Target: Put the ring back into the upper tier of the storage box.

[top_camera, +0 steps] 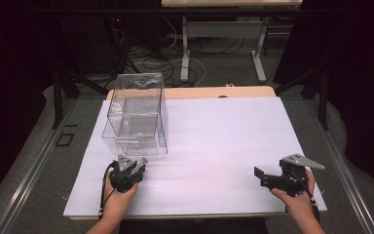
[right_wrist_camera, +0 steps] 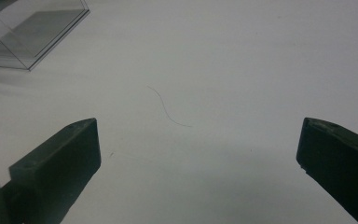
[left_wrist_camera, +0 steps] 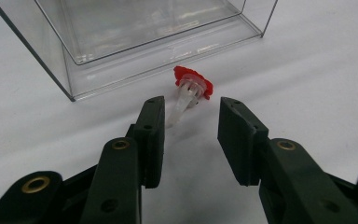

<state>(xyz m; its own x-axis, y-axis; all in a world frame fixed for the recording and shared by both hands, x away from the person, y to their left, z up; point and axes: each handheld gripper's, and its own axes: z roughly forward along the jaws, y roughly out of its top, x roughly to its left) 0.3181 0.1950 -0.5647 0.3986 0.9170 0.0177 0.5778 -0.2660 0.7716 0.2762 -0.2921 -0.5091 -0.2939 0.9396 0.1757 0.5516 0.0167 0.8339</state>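
We see a small clear plastic tube with a red cap (left_wrist_camera: 189, 91) lying on its side on the white sheet (top_camera: 214, 146) that covers the counter, its red end turned toward a clear plastic box (left_wrist_camera: 135, 37) and its pale tip pointing back at us. It lies just in front of the box's near wall, close to it, though we cannot tell whether the two touch. In the high view the tube (top_camera: 144, 159) is only a faint reddish speck beside the left claw. That left claw (left_wrist_camera: 191, 135) has its jaws apart, one on each side of the tube's tip, and neither pad presses on it; the left jaw sits nearest the tip. A hand (top_camera: 119, 192) holds this claw low over the sheet. The box (top_camera: 136, 114) stands directly beyond, tall and see-through, with smaller clear tiers inside or against it, and it blocks the way forward past the tube. Well off to the other side, the right claw (top_camera: 263, 176) is held by the other hand (top_camera: 297, 195), its jaws spread wide over bare sheet. A thin hair-like strand (right_wrist_camera: 168, 109) lies between and ahead of those jaws.
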